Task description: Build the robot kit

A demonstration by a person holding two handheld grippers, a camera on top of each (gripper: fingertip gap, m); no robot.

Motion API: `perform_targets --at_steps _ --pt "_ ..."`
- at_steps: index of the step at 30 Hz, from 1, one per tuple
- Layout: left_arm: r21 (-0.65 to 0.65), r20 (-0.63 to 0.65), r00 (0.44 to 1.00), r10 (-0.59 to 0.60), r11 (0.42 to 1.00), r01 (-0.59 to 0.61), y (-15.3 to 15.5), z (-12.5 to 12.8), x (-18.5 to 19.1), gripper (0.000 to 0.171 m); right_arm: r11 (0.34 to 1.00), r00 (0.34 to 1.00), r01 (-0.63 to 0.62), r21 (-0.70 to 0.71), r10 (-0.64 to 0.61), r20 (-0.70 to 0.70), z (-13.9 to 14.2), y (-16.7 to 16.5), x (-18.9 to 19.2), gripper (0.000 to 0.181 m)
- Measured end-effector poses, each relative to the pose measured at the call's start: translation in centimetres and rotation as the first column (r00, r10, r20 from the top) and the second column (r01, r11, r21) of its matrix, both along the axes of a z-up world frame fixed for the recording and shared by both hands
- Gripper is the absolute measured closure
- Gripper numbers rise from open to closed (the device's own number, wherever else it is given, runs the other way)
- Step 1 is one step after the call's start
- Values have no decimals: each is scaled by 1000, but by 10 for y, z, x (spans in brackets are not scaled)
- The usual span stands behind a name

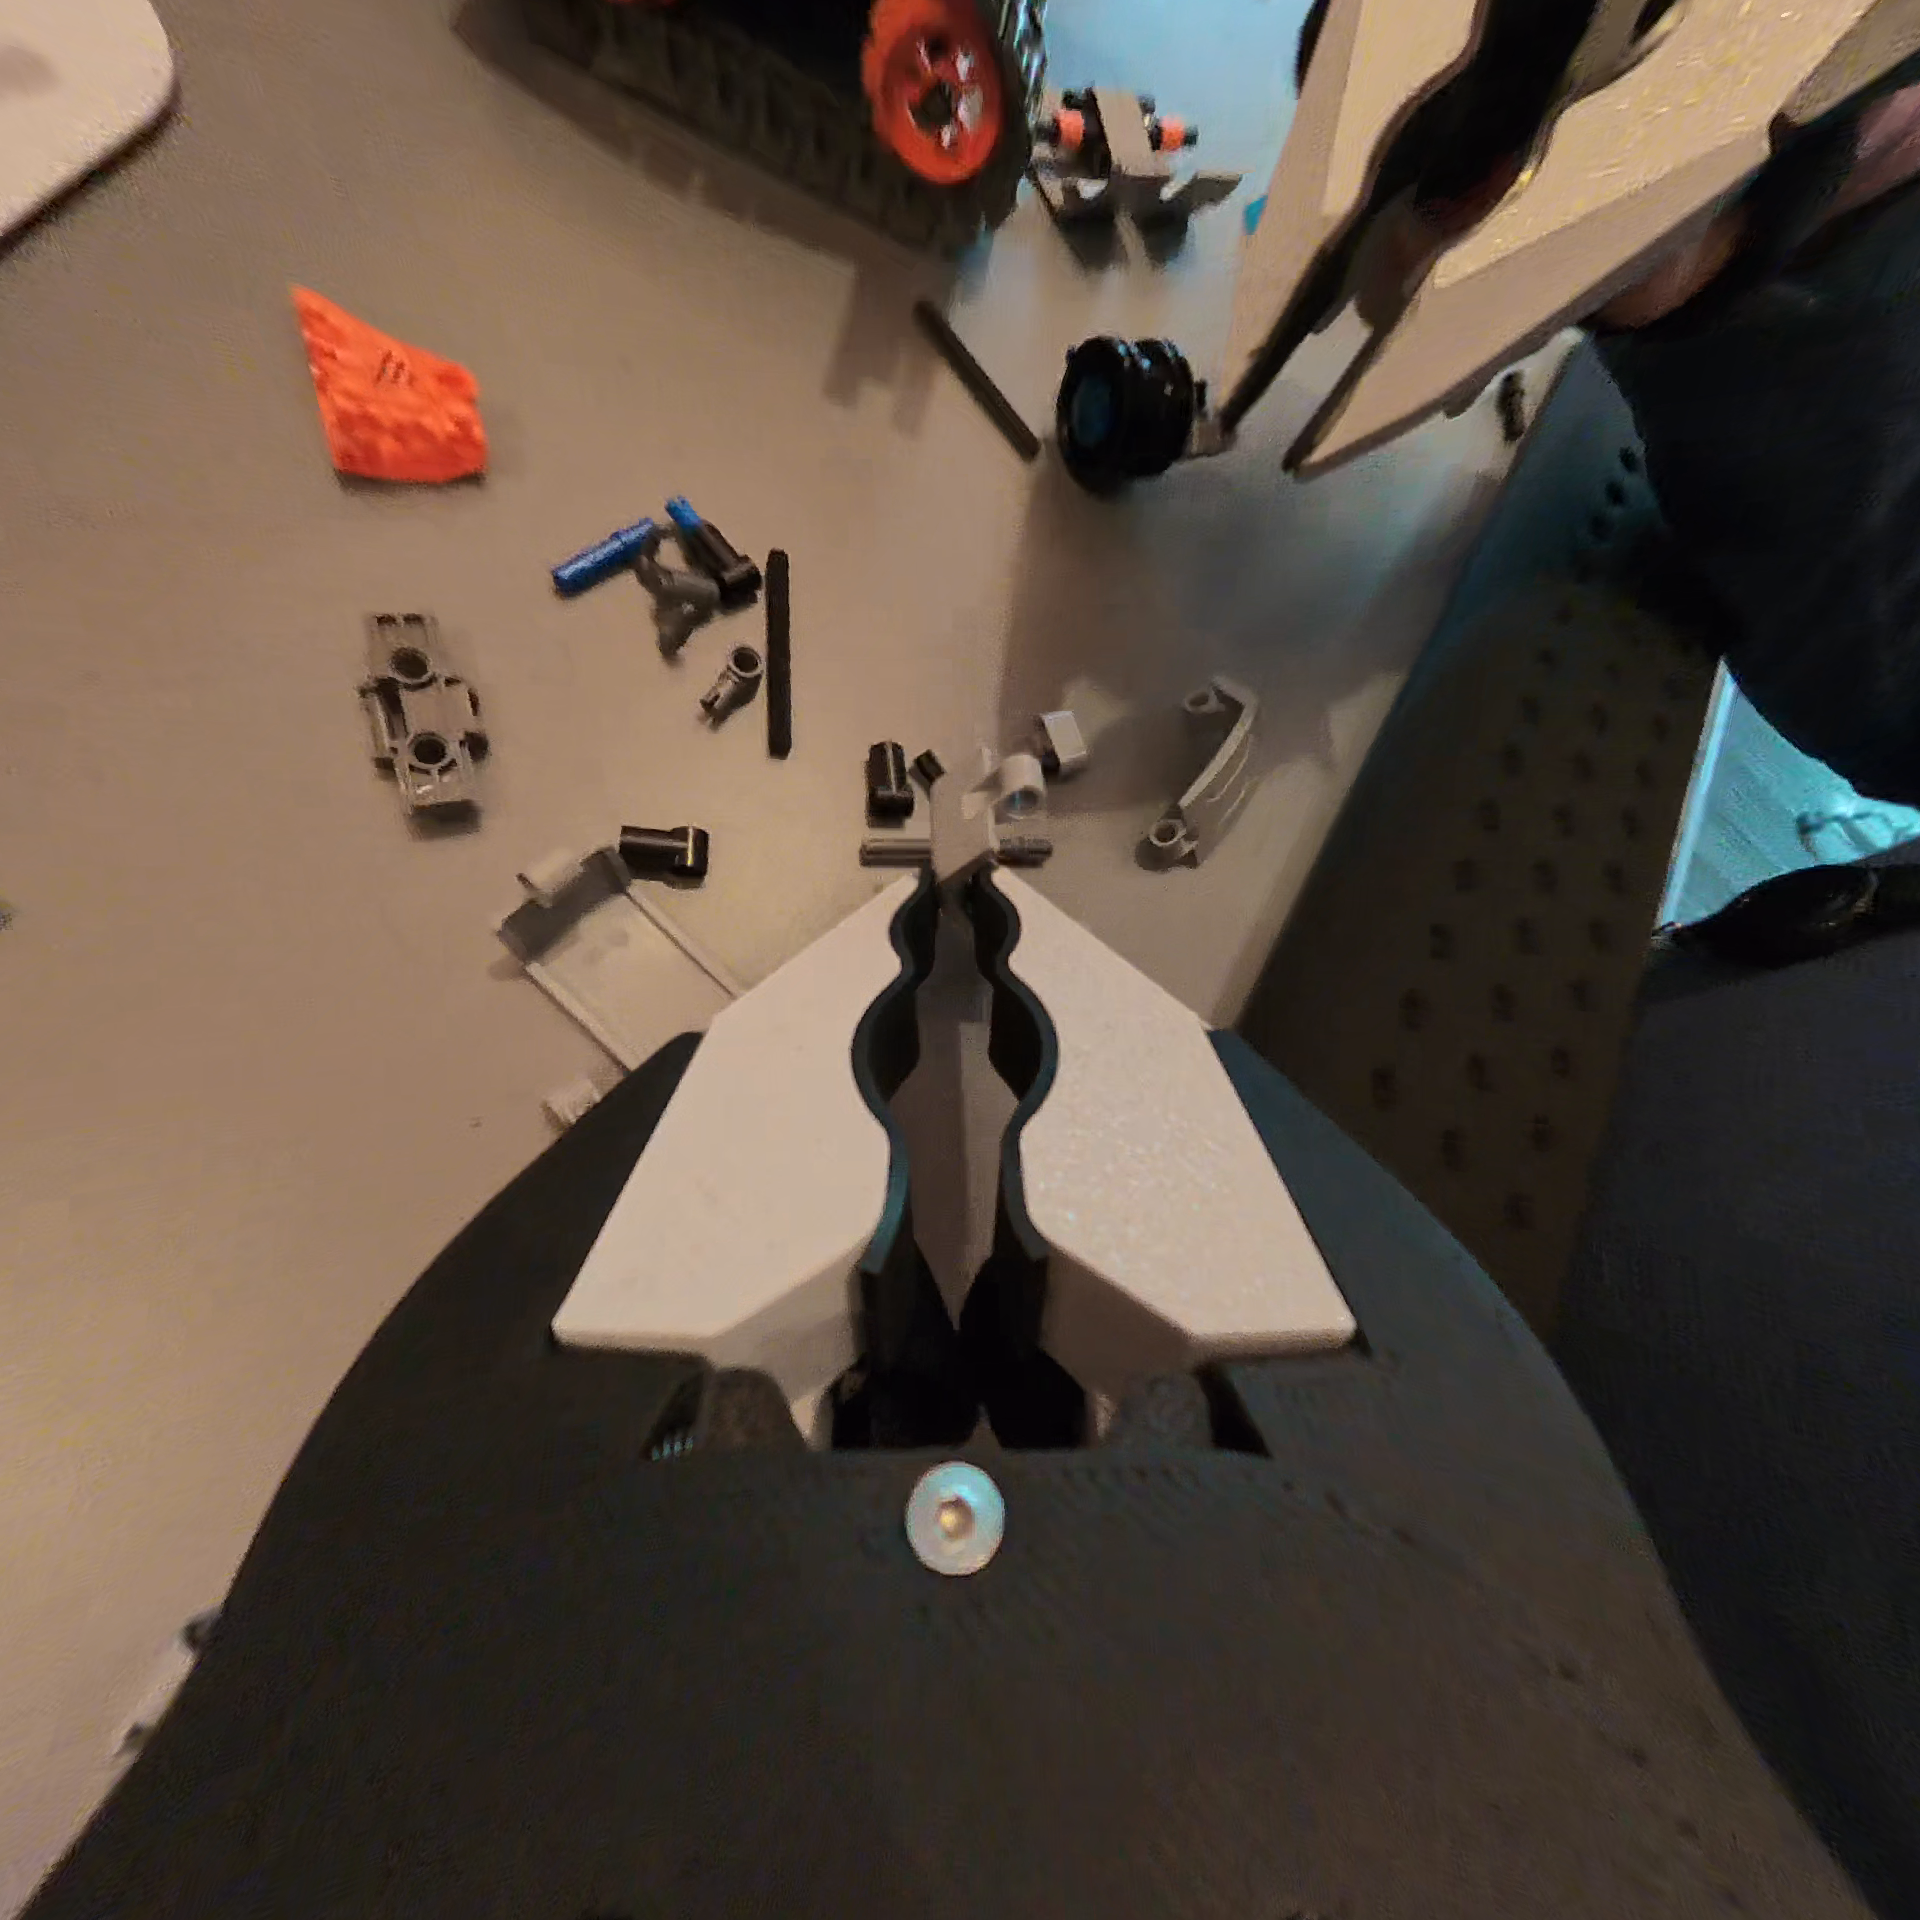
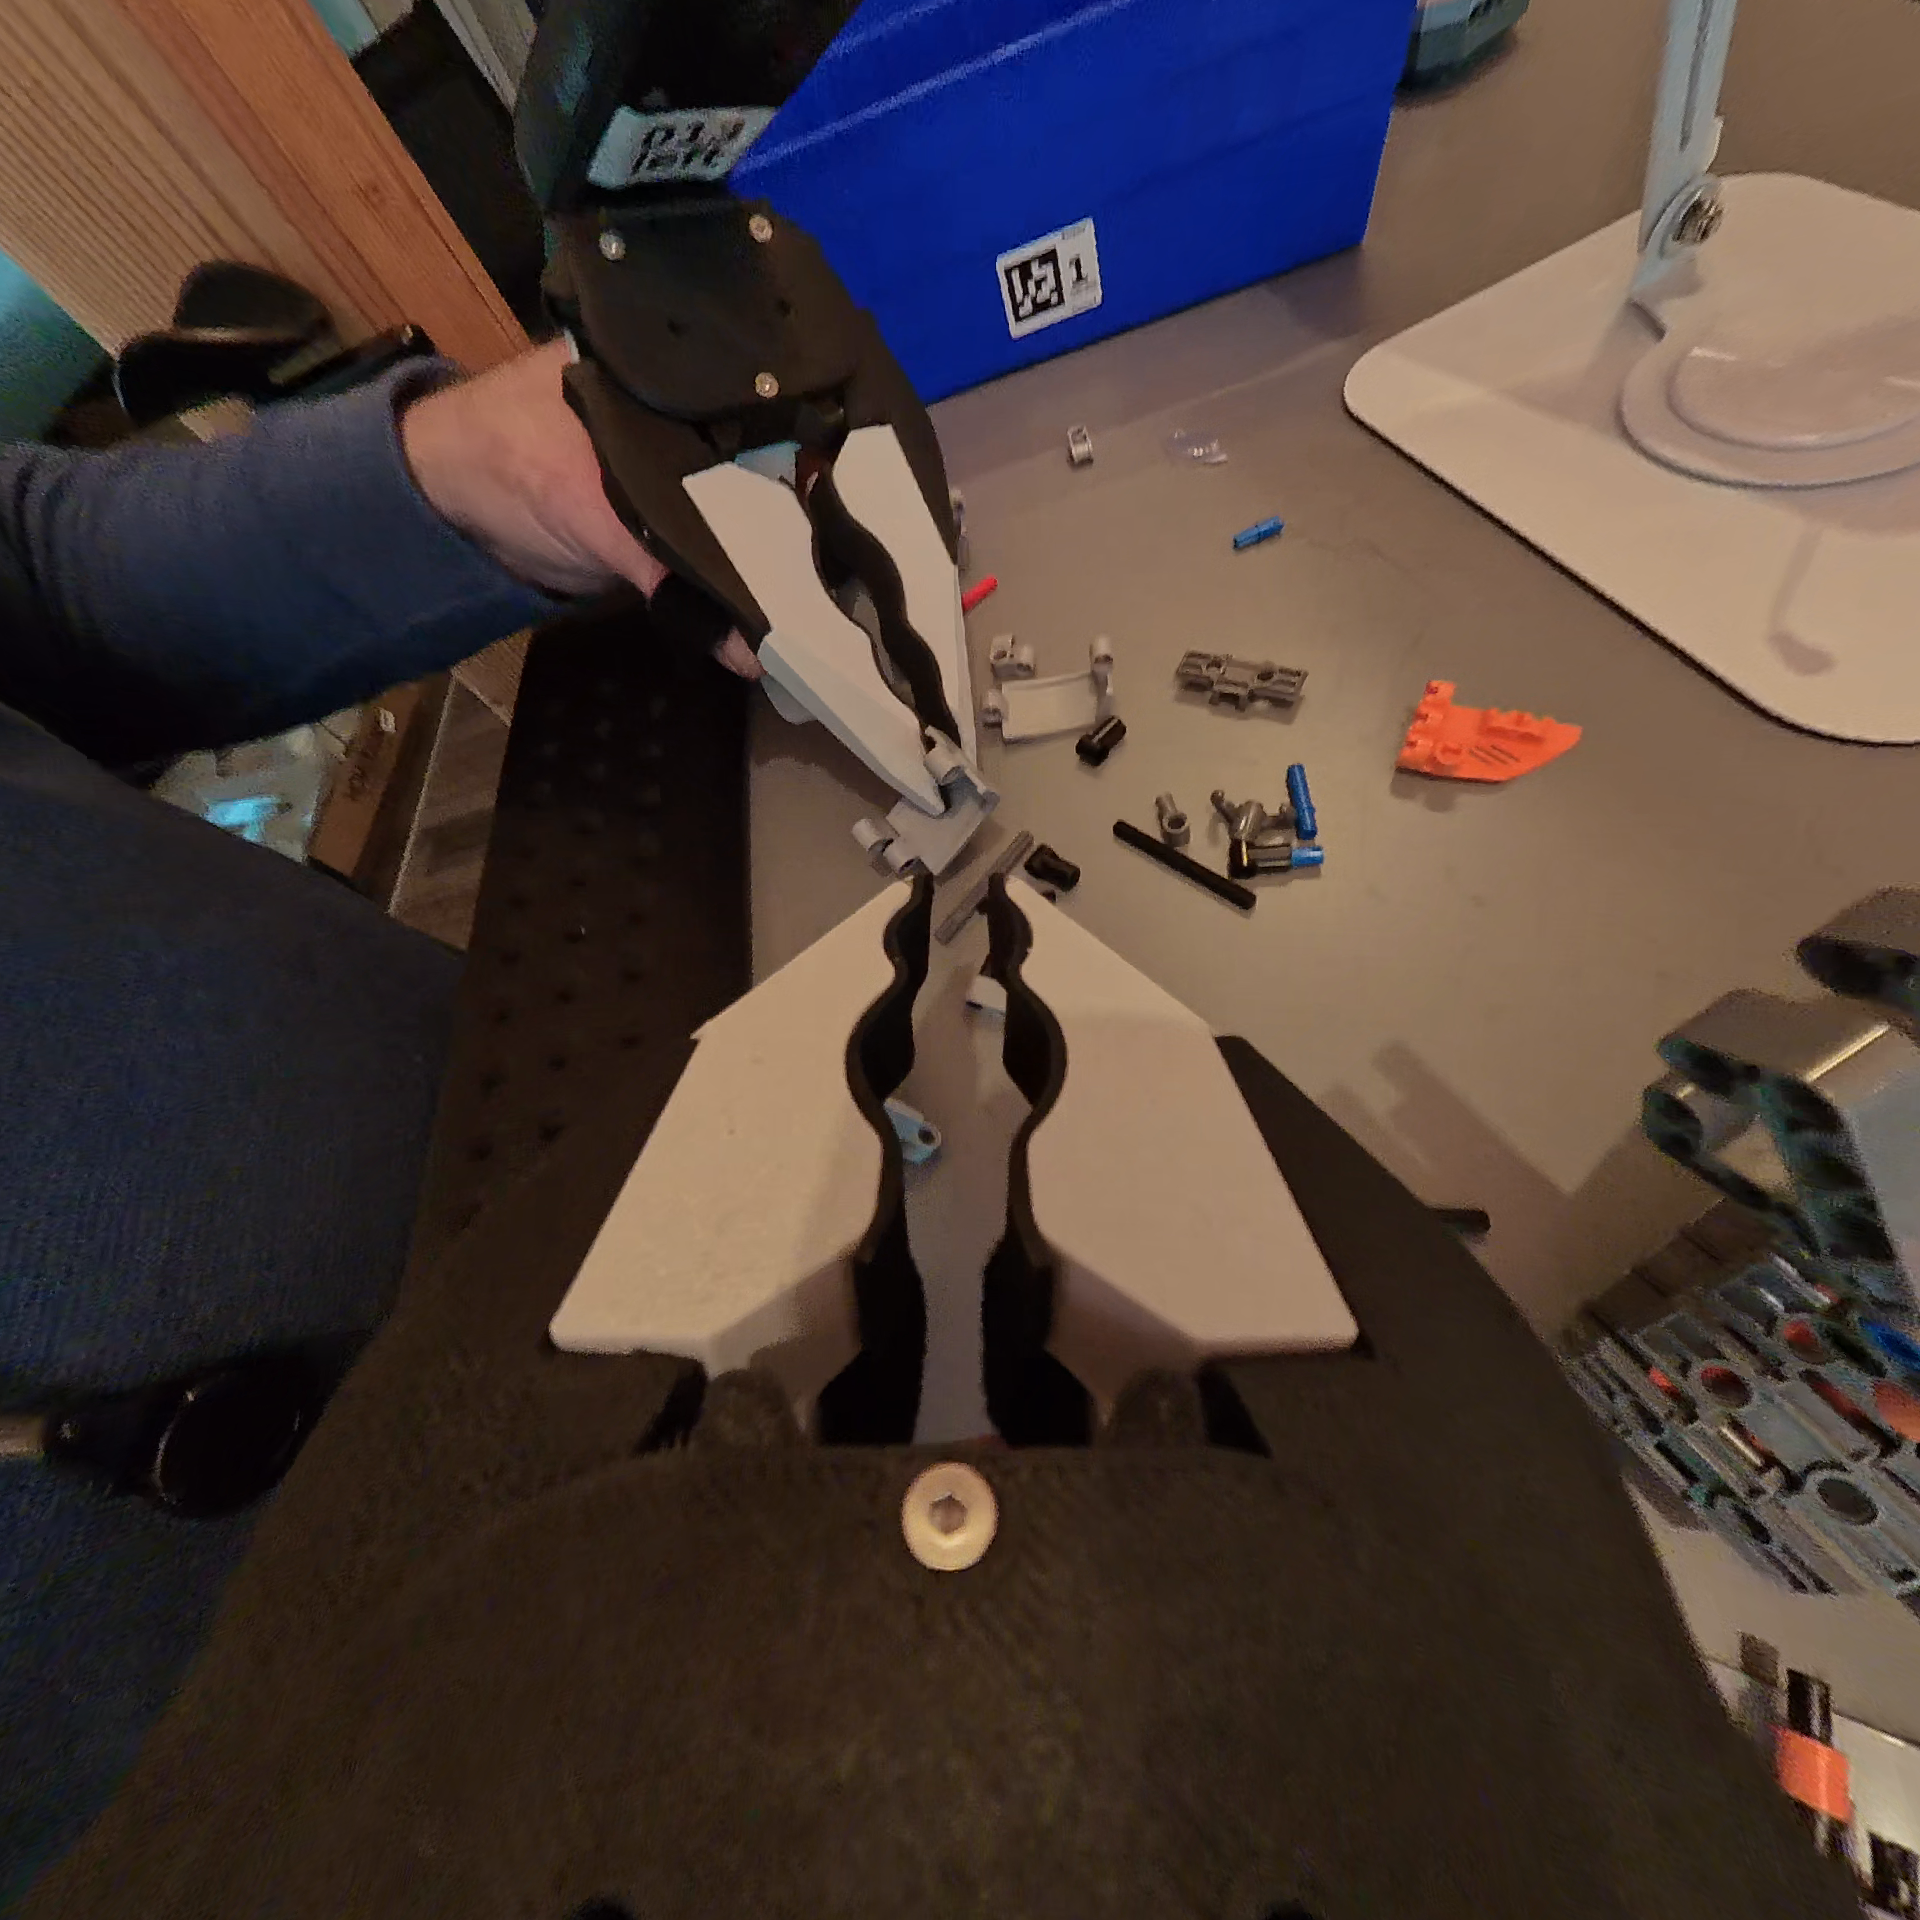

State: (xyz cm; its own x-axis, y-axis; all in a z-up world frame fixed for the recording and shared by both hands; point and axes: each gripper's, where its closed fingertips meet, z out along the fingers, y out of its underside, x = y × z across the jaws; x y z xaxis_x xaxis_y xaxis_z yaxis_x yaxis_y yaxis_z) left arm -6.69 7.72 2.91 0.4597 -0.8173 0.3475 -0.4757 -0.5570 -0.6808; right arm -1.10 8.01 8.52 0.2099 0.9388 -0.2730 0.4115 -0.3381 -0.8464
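My left gripper [image 1: 956,883] is shut on a small light grey brick piece [image 1: 961,831] just above the grey table. The right wrist view shows it [image 2: 940,779] in a person's hand [image 2: 520,488], pinching that piece [image 2: 940,831]. A dark grey axle [image 1: 894,852] lies crosswise right behind the piece. My right gripper [image 2: 958,894] has its jaws a little apart and empty, with the tips close to the axle [image 2: 982,883] and the held piece. It also shows in the left wrist view [image 1: 1270,449], near a black wheel [image 1: 1127,410].
Loose small parts lie around: an orange wedge plate [image 2: 1486,743], blue pins [image 2: 1299,800], a black axle [image 2: 1184,864] and a grey panel [image 2: 1049,701]. A blue bin [image 2: 1091,135] and a white stand base [image 2: 1610,468] stand behind. A built model [image 2: 1787,1299] is at the right and a black perforated mat [image 2: 613,935] at the left. My right fingertips sit around 8 cm from my left ones. It is some 8 cm from my right tips to the black wheel [image 1: 1127,410].
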Motion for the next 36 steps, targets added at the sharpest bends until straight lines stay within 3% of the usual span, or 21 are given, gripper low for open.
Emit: perform_targets --at_steps 8,14,19,23,29,33,36 --pt "-113 -41 999 -22 993 18 -1 -15 0 162 989 972 -125 79 106 210 -37 -19 13 166" --pt "-101 -16 1000 14 995 -16 4 -10 -3 150 973 945 -206 100 171 278 -47 -33 14 157" --pt "-82 -19 999 41 996 -43 3 -5 -13 141 958 914 -268 103 219 342 -62 -44 9 165" --pt "-51 4 999 39 998 -39 -5 5 -19 140 958 913 -277 78 237 331 -61 -47 11 177" --pt "76 -55 998 42 996 -38 -15 13 -33 140 963 937 -264 50 244 252 -46 -48 14 179" --pt "197 -28 1000 -11 980 17 -23 32 -21 142 934 936 -291 207 233 265 -30 -48 10 179" --pt "319 -41 996 -79 944 88 -32 46 -2 141 835 925 -352 422 240 295 -12 -55 3 180"
